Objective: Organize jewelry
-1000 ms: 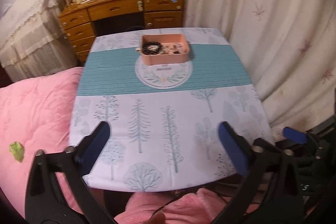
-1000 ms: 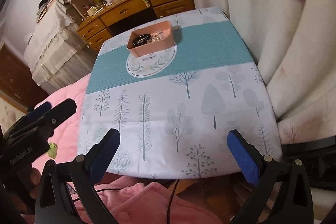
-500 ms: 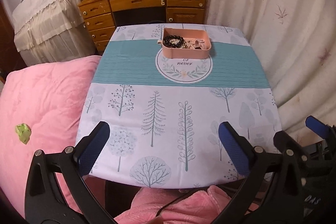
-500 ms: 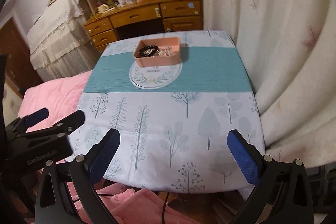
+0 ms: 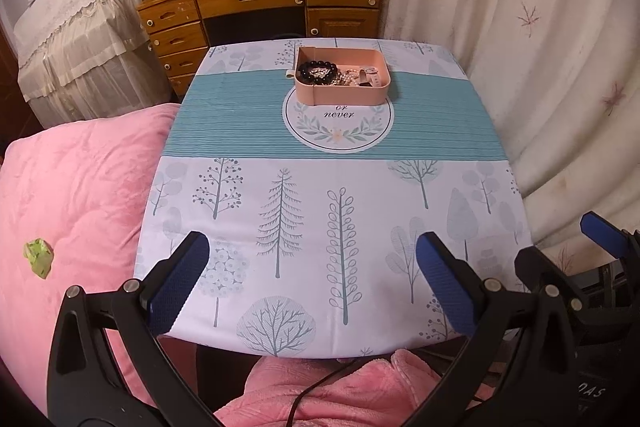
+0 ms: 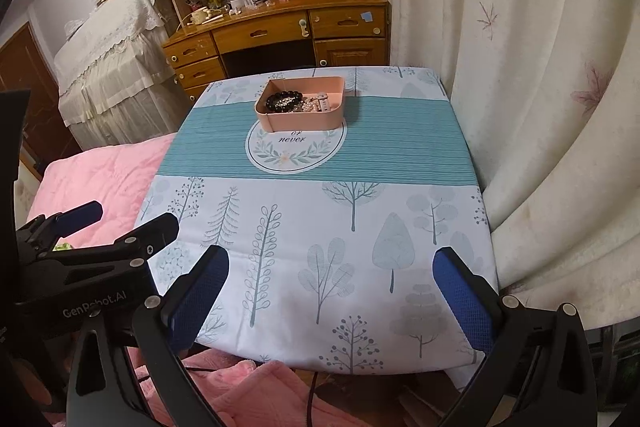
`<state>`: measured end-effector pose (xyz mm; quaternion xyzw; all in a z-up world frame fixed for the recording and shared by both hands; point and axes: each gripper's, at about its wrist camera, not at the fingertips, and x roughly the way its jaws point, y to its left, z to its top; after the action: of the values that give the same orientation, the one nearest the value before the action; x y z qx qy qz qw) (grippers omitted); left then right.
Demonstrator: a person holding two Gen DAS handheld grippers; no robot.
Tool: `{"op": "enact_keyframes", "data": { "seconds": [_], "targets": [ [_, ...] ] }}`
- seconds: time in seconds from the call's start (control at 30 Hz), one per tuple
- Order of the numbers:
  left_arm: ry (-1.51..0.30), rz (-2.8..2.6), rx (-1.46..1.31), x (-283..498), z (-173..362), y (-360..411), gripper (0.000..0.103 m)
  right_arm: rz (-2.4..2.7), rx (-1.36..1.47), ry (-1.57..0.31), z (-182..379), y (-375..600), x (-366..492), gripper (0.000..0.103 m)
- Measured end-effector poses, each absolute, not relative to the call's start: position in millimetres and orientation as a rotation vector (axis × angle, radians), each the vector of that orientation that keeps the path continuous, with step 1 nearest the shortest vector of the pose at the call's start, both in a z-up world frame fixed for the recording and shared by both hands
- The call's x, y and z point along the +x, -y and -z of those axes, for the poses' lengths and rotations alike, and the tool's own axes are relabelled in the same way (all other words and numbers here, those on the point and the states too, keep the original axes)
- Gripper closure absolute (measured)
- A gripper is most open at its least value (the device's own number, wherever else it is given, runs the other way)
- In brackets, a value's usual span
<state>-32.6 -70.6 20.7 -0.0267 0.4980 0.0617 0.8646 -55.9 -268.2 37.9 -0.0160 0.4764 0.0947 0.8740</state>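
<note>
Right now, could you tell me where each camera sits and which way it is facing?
Left wrist: on the left gripper, at the table's near edge, facing the pink tray; its open fingers show, the right gripper at right.
Right wrist: on the right gripper, same edge, facing likewise; its open fingers show, the left gripper at left.
Shared: table, tray, black bead bracelet, desk.

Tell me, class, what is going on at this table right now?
A person holds two open grippers, the left gripper and the right gripper, over the near edge of the table. Neither holds anything. Across the table sits a pink tray with a black bead bracelet and other jewelry, untouched.
</note>
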Motion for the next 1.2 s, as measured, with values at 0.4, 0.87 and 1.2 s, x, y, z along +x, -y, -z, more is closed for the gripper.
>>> {"op": "enact_keyframes", "data": {
  "seconds": [0.4, 0.87, 1.2],
  "targets": [
    [-1.045, -0.141, -0.055, -33.3, -20.8, 66.7, 0.001, -0.202, -0.032, -1.012, -28.0, 266.3, -52.1, 0.0],
    [-1.026, -0.163, -0.044, -37.4, -25.8, 65.8, 0.001, -0.191, -0.036, -1.032, -20.7, 264.3, -48.9, 0.0],
    [-1.017, -0.166, -0.037, -40.5, -27.3, 65.5, 0.001, -0.186, -0.038, -1.027, -20.6, 264.8, -49.6, 0.0]
  ]
}}
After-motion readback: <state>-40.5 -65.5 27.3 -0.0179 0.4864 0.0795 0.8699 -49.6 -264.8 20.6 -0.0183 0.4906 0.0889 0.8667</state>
